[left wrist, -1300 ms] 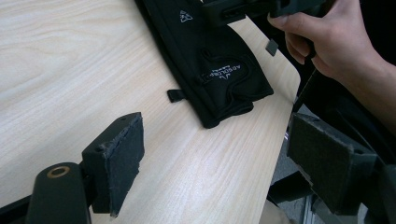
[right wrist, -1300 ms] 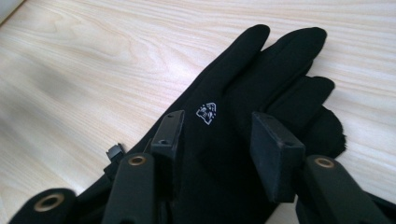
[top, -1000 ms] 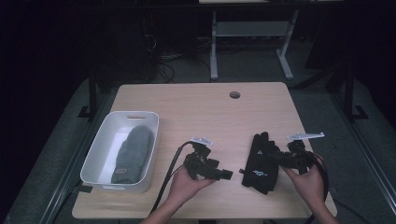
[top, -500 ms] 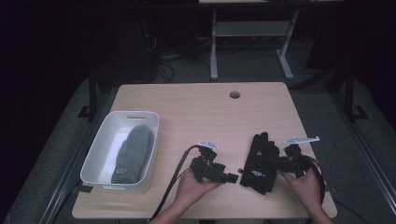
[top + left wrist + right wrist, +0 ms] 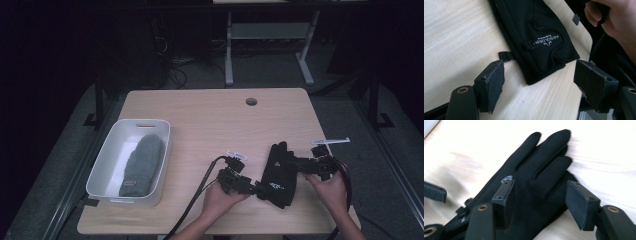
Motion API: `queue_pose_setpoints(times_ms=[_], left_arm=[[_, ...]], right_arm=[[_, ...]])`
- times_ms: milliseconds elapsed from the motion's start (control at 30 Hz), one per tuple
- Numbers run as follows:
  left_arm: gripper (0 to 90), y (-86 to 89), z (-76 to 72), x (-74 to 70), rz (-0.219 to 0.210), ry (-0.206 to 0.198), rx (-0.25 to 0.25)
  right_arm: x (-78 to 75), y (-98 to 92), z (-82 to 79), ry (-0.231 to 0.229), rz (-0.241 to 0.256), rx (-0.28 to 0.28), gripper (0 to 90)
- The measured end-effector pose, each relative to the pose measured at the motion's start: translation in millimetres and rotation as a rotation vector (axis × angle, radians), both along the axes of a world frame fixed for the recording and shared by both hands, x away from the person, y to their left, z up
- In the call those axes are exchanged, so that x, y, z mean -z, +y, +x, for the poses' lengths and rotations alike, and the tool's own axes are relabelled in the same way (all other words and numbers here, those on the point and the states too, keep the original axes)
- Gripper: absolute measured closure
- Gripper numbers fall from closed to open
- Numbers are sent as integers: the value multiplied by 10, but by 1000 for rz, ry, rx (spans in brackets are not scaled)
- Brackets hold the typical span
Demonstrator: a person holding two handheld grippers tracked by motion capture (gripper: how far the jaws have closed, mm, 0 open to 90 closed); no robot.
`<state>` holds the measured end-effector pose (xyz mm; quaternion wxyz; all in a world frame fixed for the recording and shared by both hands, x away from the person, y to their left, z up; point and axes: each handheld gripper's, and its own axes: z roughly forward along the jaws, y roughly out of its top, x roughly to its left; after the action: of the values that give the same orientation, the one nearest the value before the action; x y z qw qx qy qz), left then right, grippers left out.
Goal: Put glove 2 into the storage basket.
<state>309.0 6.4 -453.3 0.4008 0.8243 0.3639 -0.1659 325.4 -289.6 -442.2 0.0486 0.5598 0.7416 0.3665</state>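
Note:
A black glove (image 5: 278, 173) lies flat near the table's front right, fingers pointing away from the person. My left gripper (image 5: 257, 189) is open at its cuff end. In the left gripper view the cuff with white lettering (image 5: 544, 43) reaches down between the two spread pads, with the gripper (image 5: 539, 85) low over the wood. My right gripper (image 5: 294, 161) is open at the glove's finger side. In the right gripper view the glove's fingers (image 5: 544, 167) lie beyond and under the parted jaws of the gripper (image 5: 540, 202). Neither gripper holds anything.
A white bin (image 5: 111, 162) stands at the table's left front with a grey mitten (image 5: 141, 164) lying in it. A round cable hole (image 5: 251, 101) sits near the far edge. The wooden tabletop (image 5: 210, 125) is bare in the middle. The person's right hand (image 5: 614, 20) is close behind the cuff.
Both grippers have closed in on the black glove: the left slid right to its cuff, the right came down and inward to its fingers. The glove has not moved.

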Motion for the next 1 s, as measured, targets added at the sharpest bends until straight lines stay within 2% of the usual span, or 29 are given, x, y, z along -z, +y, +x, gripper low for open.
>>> queue_pose_setpoints(times_ms=[67,133,200,367,500,700,800,833,933,1000], left_arm=[[269,-40,3,21,6,-3,6],[296,-87,5,48,20,-9,23],[301,-128,-1,70,25,3,22],[330,-215,-7,108,58,-6,33],[424,-271,-16,90,101,-41,31],[570,-391,-57,45,197,-133,71],[645,-408,-58,43,215,-144,76],[667,-405,-51,45,216,-146,79],[748,-385,0,62,200,-109,78],[772,-381,15,73,188,-98,75]], right_arm=[[12,-36,32,-6,-5,12,395],[28,-67,60,14,19,27,410],[49,-92,86,8,10,29,409],[101,-108,135,10,-9,50,387],[134,-119,167,14,-15,55,380],[191,-103,192,42,-20,44,396],[203,-91,188,48,-12,39,434],[204,-90,186,47,-11,35,450],[216,-92,179,44,4,27,509],[229,-92,171,44,23,23,554]])
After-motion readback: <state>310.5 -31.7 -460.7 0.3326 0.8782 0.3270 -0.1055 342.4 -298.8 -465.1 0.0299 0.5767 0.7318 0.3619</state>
